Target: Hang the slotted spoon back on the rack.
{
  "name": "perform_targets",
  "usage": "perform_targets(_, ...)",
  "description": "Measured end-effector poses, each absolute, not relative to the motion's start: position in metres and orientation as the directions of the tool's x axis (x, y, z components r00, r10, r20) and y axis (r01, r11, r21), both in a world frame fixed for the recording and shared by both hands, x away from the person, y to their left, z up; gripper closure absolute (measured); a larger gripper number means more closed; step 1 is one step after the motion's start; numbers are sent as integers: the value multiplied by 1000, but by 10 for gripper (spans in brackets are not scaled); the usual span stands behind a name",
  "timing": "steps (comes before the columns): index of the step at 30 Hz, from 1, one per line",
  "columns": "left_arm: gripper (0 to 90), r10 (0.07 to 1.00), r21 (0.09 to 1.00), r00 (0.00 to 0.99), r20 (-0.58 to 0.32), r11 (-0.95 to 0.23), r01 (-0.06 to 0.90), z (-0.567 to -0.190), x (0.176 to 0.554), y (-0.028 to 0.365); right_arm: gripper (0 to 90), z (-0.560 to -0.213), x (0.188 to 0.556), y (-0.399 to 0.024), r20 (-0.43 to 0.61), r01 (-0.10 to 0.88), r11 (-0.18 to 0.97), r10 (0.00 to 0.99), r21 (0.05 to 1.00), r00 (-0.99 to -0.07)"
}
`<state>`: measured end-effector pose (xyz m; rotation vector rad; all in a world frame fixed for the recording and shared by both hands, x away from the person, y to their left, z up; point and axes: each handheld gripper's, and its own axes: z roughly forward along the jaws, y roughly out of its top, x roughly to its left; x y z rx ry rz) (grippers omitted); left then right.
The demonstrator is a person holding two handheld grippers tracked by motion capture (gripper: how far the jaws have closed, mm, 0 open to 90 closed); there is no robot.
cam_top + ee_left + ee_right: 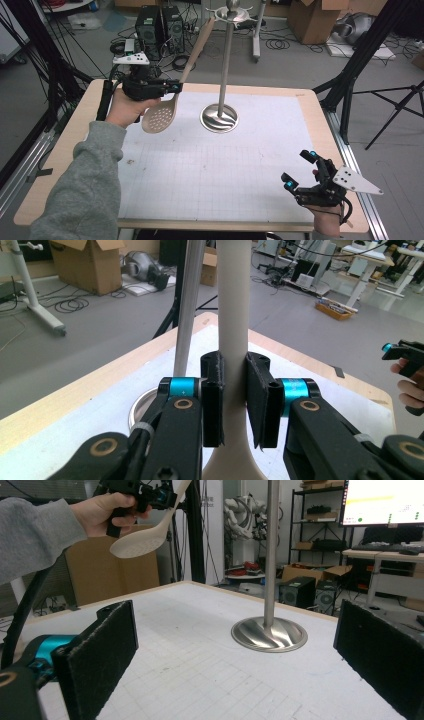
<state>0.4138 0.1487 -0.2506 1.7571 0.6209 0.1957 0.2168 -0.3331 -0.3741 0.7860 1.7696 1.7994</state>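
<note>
A beige slotted spoon (161,116) hangs in the air over the table's far left, its handle (233,300) rising toward the top of a metal stand (226,60). My left gripper (177,88) is shut on the handle just above the bowl; both pads (213,405) press against it. The stand has a round base (219,118) on the white mat and hooks at its top (231,14). My right gripper (301,169) rests near the table's front right corner, jaws wide apart with nothing between them. The right gripper view looks across at the spoon's bowl (138,543) and the stand's base (269,632).
A white gridded mat (210,165) covers most of the wooden table (65,150). Black frame poles stand at the table's left and right. Computer towers (160,27), cables and cardboard boxes (315,17) lie on the floor beyond the far edge.
</note>
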Motion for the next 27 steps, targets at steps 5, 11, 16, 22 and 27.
perform_targets(5, 777, 518, 936, 840, -161, -190, 296, -251, 414, 140, 27, -374, 217, -334, 65, 54, -39, 703, 998, -708)
perform_targets(11, 777, 529, 933, 835, -154, -200, 299, -254, 418, 135, 27, -374, 216, -335, 64, 51, -40, 704, 998, -707)
perform_targets(16, 777, 533, 932, 832, -152, -204, 300, -255, 422, 133, 27, -375, 217, -335, 67, 52, -42, 706, 998, -705)
perform_targets(22, 777, 541, 932, 830, -138, -211, 293, -256, 425, 129, 27, -375, 217, -335, 74, 61, -43, 704, 997, -706)
perform_targets(27, 777, 545, 933, 827, -139, -207, 294, -260, 429, 127, 27, -376, 218, -336, 74, 60, -45, 702, 997, -708)
